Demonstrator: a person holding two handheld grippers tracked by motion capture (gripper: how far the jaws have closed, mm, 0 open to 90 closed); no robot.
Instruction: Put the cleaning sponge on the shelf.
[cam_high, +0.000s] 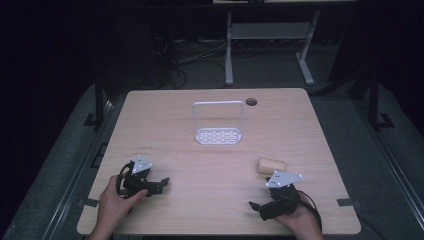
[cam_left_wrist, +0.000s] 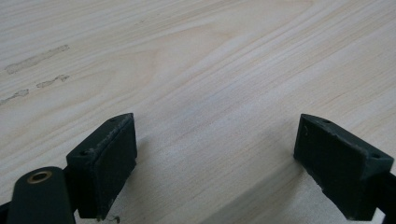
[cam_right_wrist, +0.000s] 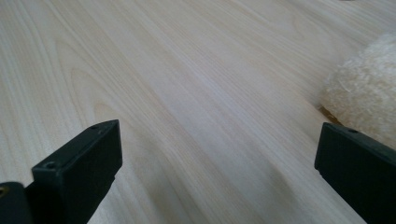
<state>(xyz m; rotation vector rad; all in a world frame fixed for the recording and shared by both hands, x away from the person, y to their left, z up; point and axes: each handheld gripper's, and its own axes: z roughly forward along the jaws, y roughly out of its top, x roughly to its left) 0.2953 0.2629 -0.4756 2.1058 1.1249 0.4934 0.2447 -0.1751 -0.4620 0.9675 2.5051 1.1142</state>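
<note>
Pale wood-grain surface: matt, smooth laminate look, fine streaked grain; a few dull smudges in the left gripper view. 
Cream fuzzy roll: woolly, rough nap, loose fibres at the edge, no sheen. 
White perforated rack with thin wire-like frame: smooth, matt white, plastic or coated metal, cannot tell which. 
Left hand-held gripper: black matt plastic jaws, edges scuffed and slightly chipped; brass-coloured insert, dull shine. 
Right hand-held gripper: same black matt plastic. 
Grey three-cornered plate: flat, smooth, faintly reflective.
</note>
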